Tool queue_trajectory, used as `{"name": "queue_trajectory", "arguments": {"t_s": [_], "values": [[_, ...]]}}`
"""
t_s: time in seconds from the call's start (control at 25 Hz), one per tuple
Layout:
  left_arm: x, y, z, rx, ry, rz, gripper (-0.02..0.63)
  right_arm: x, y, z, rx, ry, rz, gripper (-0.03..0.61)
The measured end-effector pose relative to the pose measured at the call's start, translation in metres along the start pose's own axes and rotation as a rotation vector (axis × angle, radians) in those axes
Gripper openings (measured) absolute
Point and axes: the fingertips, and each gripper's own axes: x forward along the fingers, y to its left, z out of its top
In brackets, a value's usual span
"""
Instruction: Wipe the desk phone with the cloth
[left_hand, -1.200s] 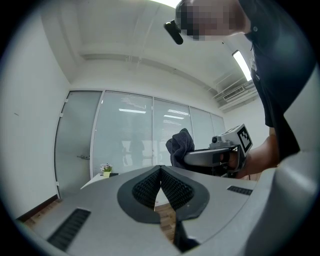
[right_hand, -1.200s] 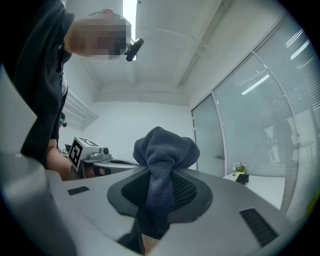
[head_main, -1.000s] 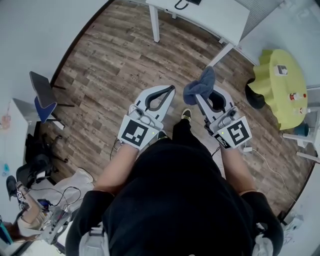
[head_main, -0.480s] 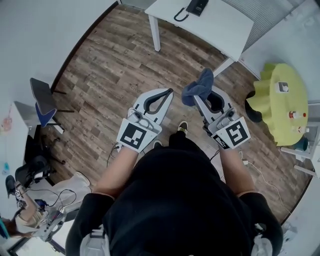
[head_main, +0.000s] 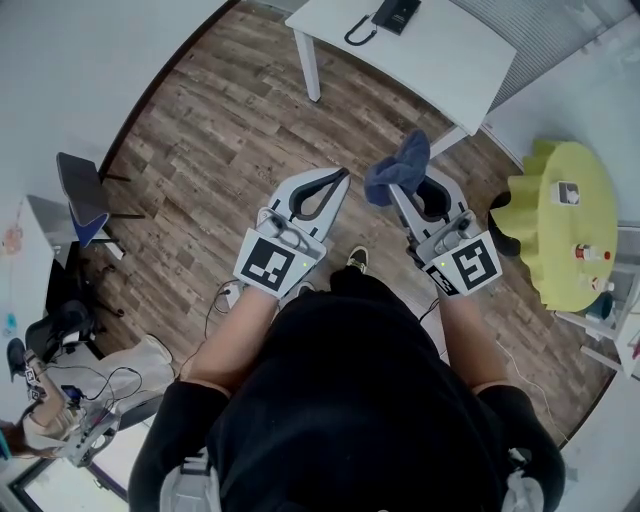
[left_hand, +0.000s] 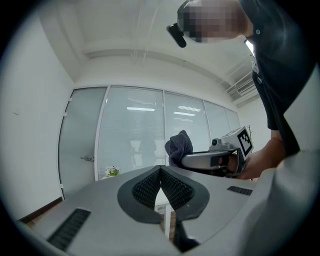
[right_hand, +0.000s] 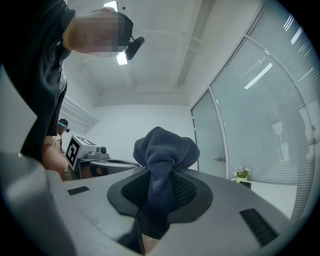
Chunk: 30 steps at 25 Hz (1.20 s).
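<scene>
One bunched dark-blue cloth pinched in right gripper, left gripper closed, empty

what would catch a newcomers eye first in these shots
First is the dark blue cloth, bunched in the shut right tongs and held up over the wood floor. Beside it the left tongs are shut on nothing. Farther ahead, the black desk phone sits on the white table, not yet touched.

black desk phone on table; dark blue cloth bunched, pinched in jaws of right gripper.
</scene>
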Motion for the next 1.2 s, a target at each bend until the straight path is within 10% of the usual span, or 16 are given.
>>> {"name": "queue_trajectory", "arguments": {"t_s": [0.64, 1.2], "values": [[0.053, -0.001, 0.006, 0.038, 0.018, 0.066, 0.008, 0.002, -0.057, 0.004, -0.006, -0.019, 0.058, 0.104], [0.079, 0.088, 0.008, 0.028, -0.01, 0.023, 0.008, 0.079, -0.092, 0.003, -0.018, 0.005, 0.009, 0.104]]}}
